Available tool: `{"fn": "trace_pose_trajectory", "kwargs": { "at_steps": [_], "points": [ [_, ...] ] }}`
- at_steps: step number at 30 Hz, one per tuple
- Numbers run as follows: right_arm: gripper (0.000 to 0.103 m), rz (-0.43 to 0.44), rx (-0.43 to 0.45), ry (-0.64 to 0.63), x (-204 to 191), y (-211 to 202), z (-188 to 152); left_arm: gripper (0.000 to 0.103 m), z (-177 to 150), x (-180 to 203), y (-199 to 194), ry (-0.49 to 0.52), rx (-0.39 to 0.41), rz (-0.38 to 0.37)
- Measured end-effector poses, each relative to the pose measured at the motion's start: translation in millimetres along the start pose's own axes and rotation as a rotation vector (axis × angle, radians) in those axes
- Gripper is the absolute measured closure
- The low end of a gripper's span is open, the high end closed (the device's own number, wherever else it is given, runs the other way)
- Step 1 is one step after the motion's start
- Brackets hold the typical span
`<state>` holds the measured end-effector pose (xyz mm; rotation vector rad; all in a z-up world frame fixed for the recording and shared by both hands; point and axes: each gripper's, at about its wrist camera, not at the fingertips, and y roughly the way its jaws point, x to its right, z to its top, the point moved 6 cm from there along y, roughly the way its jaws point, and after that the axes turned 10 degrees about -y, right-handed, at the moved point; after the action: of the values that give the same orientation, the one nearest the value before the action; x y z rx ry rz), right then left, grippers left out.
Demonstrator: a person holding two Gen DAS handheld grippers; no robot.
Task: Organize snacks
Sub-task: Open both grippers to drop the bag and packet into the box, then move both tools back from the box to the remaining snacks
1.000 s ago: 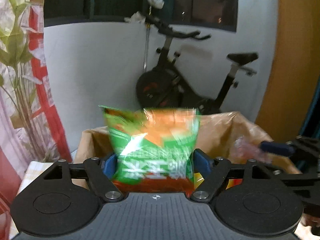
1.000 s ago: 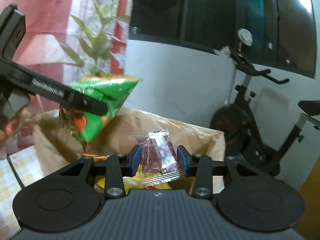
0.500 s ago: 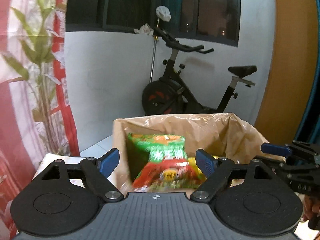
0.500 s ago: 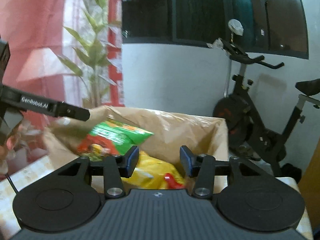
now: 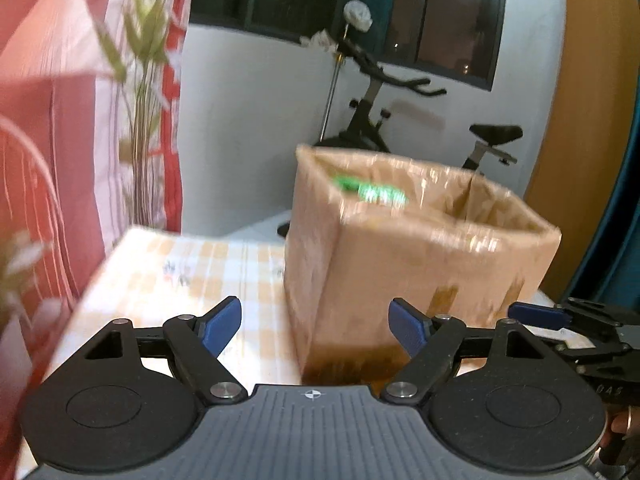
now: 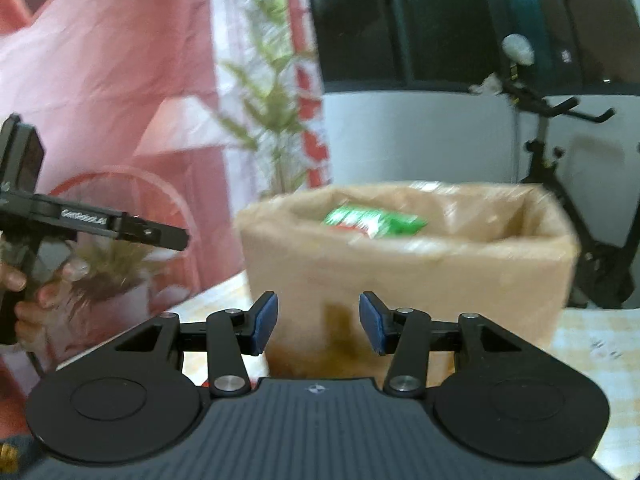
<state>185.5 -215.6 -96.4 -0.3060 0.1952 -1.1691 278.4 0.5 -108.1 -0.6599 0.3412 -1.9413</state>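
Note:
A brown cardboard box (image 5: 420, 264) stands on the checked tablecloth (image 5: 180, 276); it also shows in the right wrist view (image 6: 408, 268). A green snack bag (image 6: 374, 222) lies inside it, its top showing above the rim, blurred in the left wrist view (image 5: 372, 190). My left gripper (image 5: 316, 326) is open and empty, low in front of the box. My right gripper (image 6: 318, 322) is open and empty, also in front of the box. The right gripper shows at the left wrist view's right edge (image 5: 560, 320); the left one shows at the right wrist view's left (image 6: 100, 226).
An exercise bike (image 5: 400, 120) stands behind the table against a white wall. A potted plant (image 6: 108, 268) and pink curtain (image 5: 52, 140) are at the left. The tablecloth (image 6: 592, 348) extends right of the box.
Both grippers opened and let go: the green bag and the small clear packet dropped into the box. Both grippers then pulled back and lower, so the box's outside now shows.

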Motion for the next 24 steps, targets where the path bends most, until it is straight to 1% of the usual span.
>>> {"fn": "trace_pose_trajectory", "kwargs": {
  "at_steps": [4, 9, 12, 15, 18, 21, 24],
  "points": [
    [0.054, 0.068, -0.079, -0.032, -22.7, 19.2, -17.5, 0.023, -19.1, -15.8, 9.7, -0.035, -0.042, 0.006],
    [0.054, 0.171, -0.2, -0.095, -44.7, 51.1, -42.3, 0.023, -31.9, -34.0, 18.4, -0.056, -0.074, 0.021],
    [0.047, 0.204, -0.299, -0.18, -55.0, 73.6, -63.0, 0.023, -38.9, -42.4, 19.3, -0.069, -0.085, 0.027],
    [0.043, 0.212, -0.362, -0.249, -57.3, 92.5, -79.6, 0.023, -44.9, -49.8, 20.8, -0.081, -0.098, 0.04],
    [0.038, 0.197, -0.385, -0.277, -53.1, 106.4, -89.7, 0.023, -48.9, -53.9, 23.0, -0.09, -0.114, 0.055],
    [0.031, 0.206, -0.409, -0.265, -48.6, 118.0, -98.3, 0.024, -52.0, -57.0, 23.2, -0.095, -0.123, 0.062],
    [0.03, 0.214, -0.414, -0.261, -47.9, 118.4, -103.2, 0.024, -54.1, -57.9, 23.5, -0.103, -0.128, 0.062]
  ]
}}
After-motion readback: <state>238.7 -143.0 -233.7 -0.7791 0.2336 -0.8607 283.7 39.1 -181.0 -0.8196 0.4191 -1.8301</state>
